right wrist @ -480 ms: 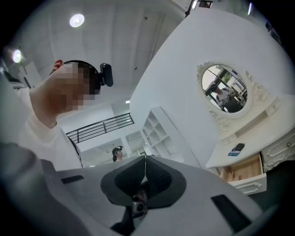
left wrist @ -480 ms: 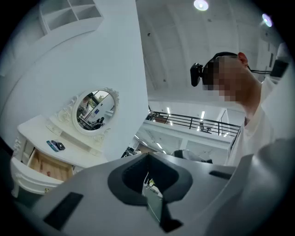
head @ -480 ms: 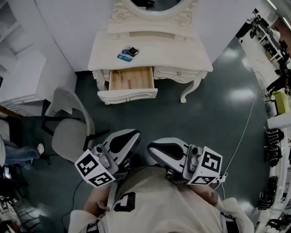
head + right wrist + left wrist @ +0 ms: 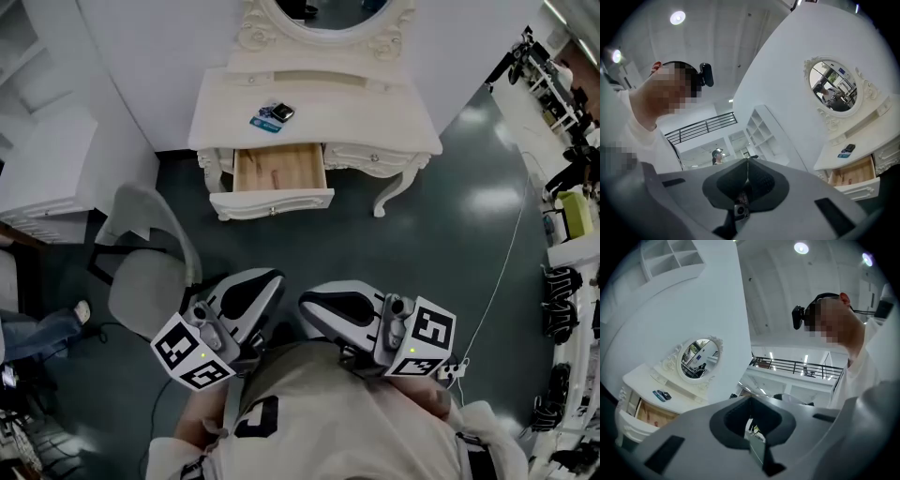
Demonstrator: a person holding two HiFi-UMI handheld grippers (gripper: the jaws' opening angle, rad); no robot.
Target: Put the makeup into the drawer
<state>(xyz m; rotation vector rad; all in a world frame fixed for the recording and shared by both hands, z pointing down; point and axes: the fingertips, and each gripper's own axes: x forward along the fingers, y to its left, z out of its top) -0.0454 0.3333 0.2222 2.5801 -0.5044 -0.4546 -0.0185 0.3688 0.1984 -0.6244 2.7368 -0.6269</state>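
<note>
Nearest, at the person's chest: left gripper (image 4: 272, 278) and right gripper (image 4: 307, 305), jaws together on each. Farther off, the dressing table's (image 4: 375, 112) drawer (image 4: 272, 202) stands pulled out, bare wooden floor showing. The makeup (image 4: 273, 115) lies on the tabletop just behind the drawer.

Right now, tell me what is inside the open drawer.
The drawer shows only its wooden bottom, with a faint streak too small to identify. Its rear part is covered by the tabletop, where the makeup lies.
</note>
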